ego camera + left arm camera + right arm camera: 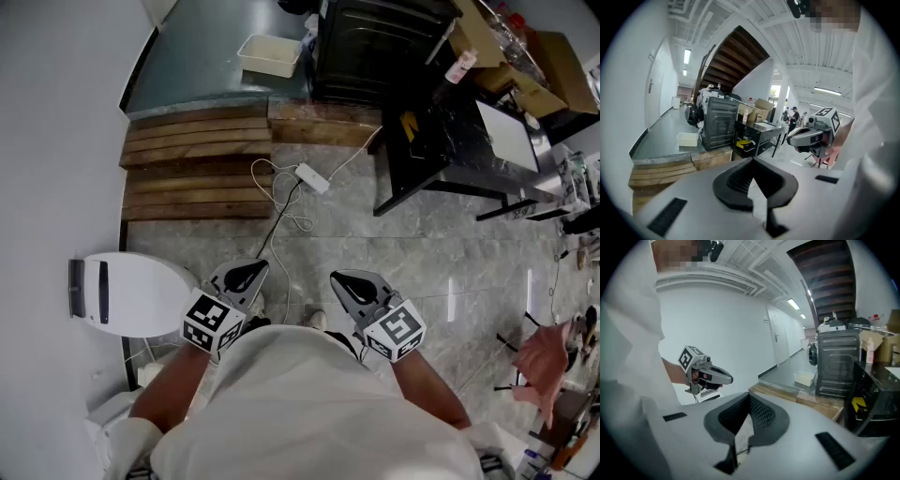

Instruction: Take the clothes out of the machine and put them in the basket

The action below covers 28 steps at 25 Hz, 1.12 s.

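Note:
The dark grey washing machine [373,42] stands at the far side of the room, beyond the wooden steps, and shows in the left gripper view [717,123] and the right gripper view [836,363]. A white basket [270,53] sits on the floor just left of it. No clothes show in or around the machine. My left gripper [249,274] and right gripper [351,283] are held close to the body, side by side, pointing toward the machine. Both are shut with nothing between the jaws. Each one appears in the other's view: right gripper [812,135], left gripper [710,374].
Wooden slatted steps [197,167] lie between me and the machine, with a white power strip [312,177] and its cable on the stone floor. A black table [450,141] with boxes stands to the right. A white rounded lid [136,293] is at my left, a pink cloth [542,361] at far right.

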Motion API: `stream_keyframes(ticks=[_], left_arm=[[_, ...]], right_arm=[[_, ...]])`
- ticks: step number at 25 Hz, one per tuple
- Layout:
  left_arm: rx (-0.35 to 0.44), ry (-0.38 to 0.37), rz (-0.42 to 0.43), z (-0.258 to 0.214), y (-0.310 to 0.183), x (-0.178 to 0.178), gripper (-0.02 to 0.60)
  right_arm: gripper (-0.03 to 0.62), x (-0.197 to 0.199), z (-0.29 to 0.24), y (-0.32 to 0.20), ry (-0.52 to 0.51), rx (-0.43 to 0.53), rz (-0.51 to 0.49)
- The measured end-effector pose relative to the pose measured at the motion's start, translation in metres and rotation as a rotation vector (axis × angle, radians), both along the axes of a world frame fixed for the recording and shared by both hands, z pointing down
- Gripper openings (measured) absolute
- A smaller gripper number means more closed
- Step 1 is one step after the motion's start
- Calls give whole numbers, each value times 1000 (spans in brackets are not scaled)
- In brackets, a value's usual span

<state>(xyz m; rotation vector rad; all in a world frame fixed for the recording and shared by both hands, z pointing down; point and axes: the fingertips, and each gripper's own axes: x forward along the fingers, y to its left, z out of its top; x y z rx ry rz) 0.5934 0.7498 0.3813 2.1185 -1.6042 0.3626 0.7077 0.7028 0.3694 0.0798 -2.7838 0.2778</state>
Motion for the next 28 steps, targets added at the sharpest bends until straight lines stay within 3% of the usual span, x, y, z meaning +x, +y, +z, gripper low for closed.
stream_keyframes(ticks=[9, 12, 16, 23, 28], left_arm=[[52, -18, -179, -12, 15, 60, 5], [50, -17, -233, -11, 24, 77, 156], [52, -25, -269, -15, 31, 91, 237], [80, -30, -303, -34, 24, 77, 250], [77, -16, -272, -25, 5, 53, 246]], right_arm=[[3, 74, 19, 4, 9, -22, -125], [3, 92, 26, 11, 9, -41, -166], [3, 107, 22, 20, -23, -27, -194], [3, 102, 20, 26, -37, -27, -226], [3, 79, 31, 16, -11, -48, -211]])
